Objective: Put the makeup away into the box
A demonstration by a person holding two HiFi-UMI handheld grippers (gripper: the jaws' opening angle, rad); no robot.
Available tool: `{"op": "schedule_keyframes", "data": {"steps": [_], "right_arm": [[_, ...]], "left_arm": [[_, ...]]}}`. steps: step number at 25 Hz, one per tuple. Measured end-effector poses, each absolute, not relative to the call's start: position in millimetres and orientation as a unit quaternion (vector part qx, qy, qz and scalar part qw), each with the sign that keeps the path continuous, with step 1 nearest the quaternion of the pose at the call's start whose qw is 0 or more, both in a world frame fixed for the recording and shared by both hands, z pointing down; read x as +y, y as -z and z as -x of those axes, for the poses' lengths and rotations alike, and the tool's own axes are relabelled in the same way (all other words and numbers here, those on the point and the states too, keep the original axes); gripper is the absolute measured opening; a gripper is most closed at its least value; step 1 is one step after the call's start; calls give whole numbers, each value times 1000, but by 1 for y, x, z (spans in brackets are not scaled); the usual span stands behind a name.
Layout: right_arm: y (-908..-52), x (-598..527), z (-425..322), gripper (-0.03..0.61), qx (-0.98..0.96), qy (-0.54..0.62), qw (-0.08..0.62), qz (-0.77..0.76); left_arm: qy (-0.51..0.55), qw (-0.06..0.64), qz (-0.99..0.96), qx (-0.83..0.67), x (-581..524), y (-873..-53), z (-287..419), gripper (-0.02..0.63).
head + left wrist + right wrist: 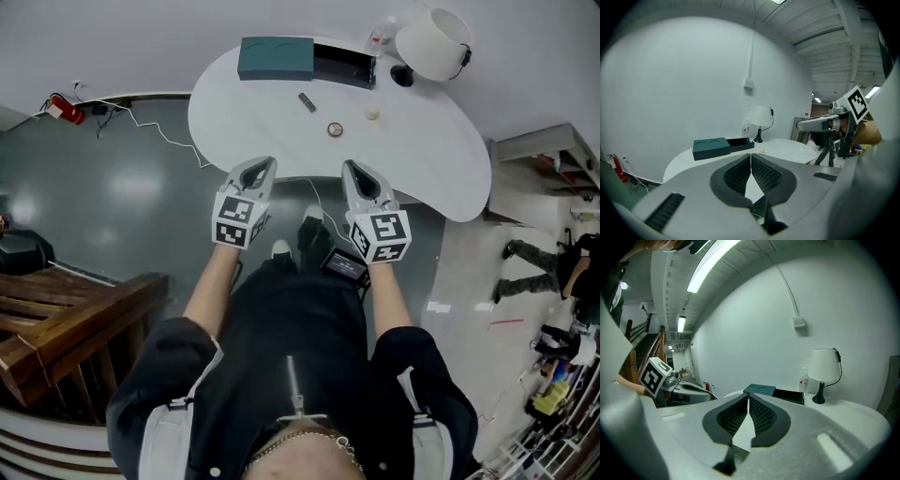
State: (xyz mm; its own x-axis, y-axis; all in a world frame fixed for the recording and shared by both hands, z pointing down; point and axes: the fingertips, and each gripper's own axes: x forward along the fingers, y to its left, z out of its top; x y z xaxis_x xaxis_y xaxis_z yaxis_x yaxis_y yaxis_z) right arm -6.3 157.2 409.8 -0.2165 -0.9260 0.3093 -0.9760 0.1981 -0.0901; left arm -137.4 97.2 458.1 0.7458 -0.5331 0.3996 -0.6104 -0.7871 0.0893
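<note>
A person in a dark jacket stands at the near edge of a white, kidney-shaped bench, a two-jaw gripper in each hand, both held out low over the bench's near rim. The left gripper has its jaws pressed together at the tips with nothing between them. The right gripper, just beside it, is closed and empty in the same way.

The makeup lies loose near the middle of the bench, well apart from both grippers: a dark stick, a round compact nearer the person, and a small pale item to the right. None of them touch.

At the far edge sits the teal box, its black inner tray slid out to the right. A lamp with a white shade and a clear bottle stand at the far right, beside the tray. A red fire extinguisher rests on the grey floor at far left.
</note>
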Motion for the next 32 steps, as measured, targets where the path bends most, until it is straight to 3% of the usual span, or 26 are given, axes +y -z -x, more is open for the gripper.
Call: {"op": "schedule_keyframes", "data": {"steps": [19, 32], "right_arm": [[-450, 10, -90, 8, -798, -141, 139, -569], [-478, -23, -104, 41, -786, -160, 176, -570]], "left_arm": [[-209, 109, -918, -318, -26, -479, 29, 14], [-227, 111, -928, -274, -71, -491, 2, 15]]}}
